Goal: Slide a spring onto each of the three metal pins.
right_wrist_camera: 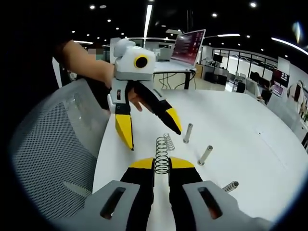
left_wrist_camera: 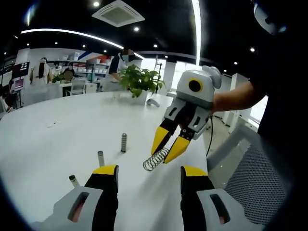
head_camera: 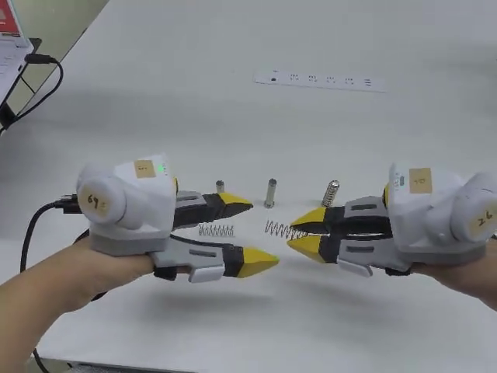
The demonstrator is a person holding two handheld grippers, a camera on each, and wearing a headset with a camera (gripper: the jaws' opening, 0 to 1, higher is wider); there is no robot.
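Observation:
Three metal pins stand in a row on the white table: the left pin and the middle pin are bare, and the right pin wears a spring. My right gripper is shut on a spring that sticks out leftward from its yellow tips; its own view shows that spring pinched upright between the jaws. My left gripper is open, its jaws straddling a loose spring lying on the table. The left gripper view shows the right gripper and its held spring.
A white power strip lies far back on the table. A laptop and a black cable sit at the far left. A grey mesh chair stands by the table's near edge.

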